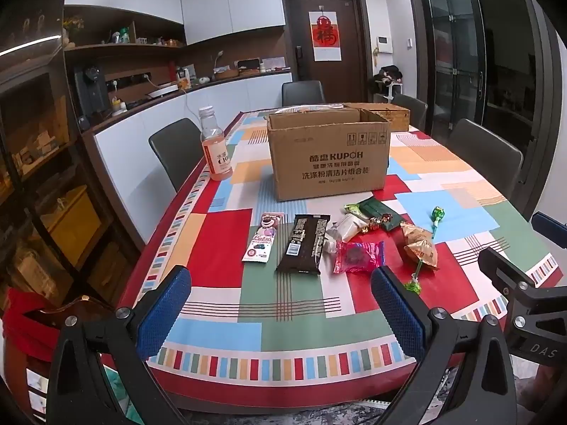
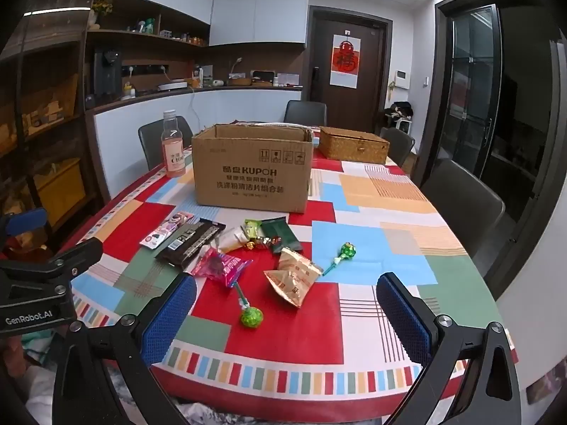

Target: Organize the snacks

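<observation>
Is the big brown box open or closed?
Open. The box has its top flaps up, and you can see its inside back wall. What's inside, I cannot tell.

1. A brown cardboard box (image 2: 252, 168) stands mid-bench (image 2: 372, 318).
2. A clear plastic bottle of pink drink (image 2: 173, 148) stands left of the box.
3. A woven wicker basket (image 2: 352, 148) sits behind the box, to its right.
4. The loose pile of wrapped snacks (image 2: 248, 248) lies before the box.
5. A green foil-wrapped lollipop (image 2: 342, 253) lies right of the pile.
</observation>
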Tool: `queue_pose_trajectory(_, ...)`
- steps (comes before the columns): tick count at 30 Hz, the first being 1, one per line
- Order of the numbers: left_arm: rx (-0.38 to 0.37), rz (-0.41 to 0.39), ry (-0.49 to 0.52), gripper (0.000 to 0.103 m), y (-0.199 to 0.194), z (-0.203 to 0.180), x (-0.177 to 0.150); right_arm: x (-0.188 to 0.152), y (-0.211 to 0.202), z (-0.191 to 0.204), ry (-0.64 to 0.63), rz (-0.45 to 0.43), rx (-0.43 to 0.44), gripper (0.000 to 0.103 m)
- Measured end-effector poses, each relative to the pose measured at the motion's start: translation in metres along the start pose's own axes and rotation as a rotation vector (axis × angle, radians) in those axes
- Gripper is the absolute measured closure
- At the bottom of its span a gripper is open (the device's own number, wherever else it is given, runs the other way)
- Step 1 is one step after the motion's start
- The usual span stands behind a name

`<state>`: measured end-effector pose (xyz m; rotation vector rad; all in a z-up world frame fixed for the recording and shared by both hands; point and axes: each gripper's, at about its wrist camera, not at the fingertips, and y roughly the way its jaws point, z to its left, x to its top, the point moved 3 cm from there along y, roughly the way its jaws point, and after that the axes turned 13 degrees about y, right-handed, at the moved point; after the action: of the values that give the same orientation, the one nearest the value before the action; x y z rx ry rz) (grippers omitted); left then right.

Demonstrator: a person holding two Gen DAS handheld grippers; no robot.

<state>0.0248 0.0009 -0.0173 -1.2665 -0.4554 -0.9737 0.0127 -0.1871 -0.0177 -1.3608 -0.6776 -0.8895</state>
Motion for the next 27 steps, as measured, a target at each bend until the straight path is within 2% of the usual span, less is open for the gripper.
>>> queue_pose_trajectory(27,0.007,0.003,-0.006,0.000,-0.0021,0.0021,0.0000,-0.0022,0.0011,0.0024,-0.010,-0.004,0.000,0.000)
